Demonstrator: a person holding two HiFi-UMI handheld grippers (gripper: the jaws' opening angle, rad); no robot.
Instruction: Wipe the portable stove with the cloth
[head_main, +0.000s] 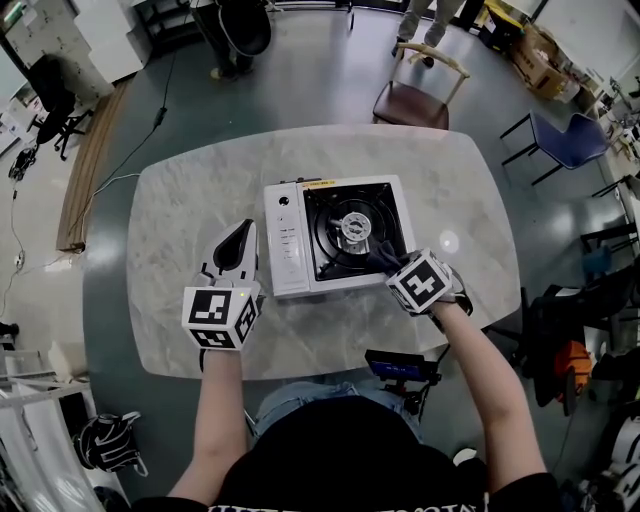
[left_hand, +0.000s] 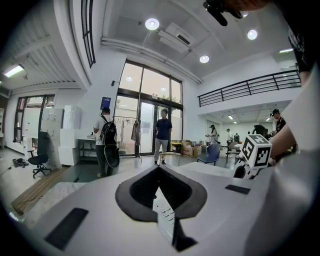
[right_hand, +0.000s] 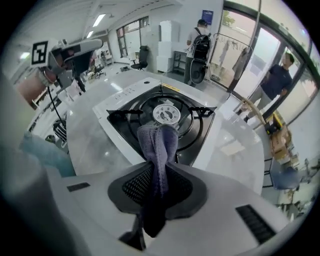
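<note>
The portable stove (head_main: 288, 240) is white with a black burner well (head_main: 352, 228) and sits mid-table. My right gripper (head_main: 393, 266) is shut on a grey-purple cloth (head_main: 383, 257) at the stove's near right corner. In the right gripper view the cloth (right_hand: 159, 142) hangs bunched between the jaws (right_hand: 160, 164), over the black pan's near edge in front of the burner (right_hand: 166, 113). My left gripper (head_main: 238, 245) is shut and holds nothing. It hovers just left of the stove's control panel, a sliver of which shows in the left gripper view past the jaws (left_hand: 159, 170).
The marble table (head_main: 170, 220) has bare surface on both sides of the stove. A black device (head_main: 400, 365) is clamped at its near edge. A wooden chair (head_main: 412, 100) and a blue chair (head_main: 568, 140) stand beyond it. People (left_hand: 106, 142) stand by the glass doors.
</note>
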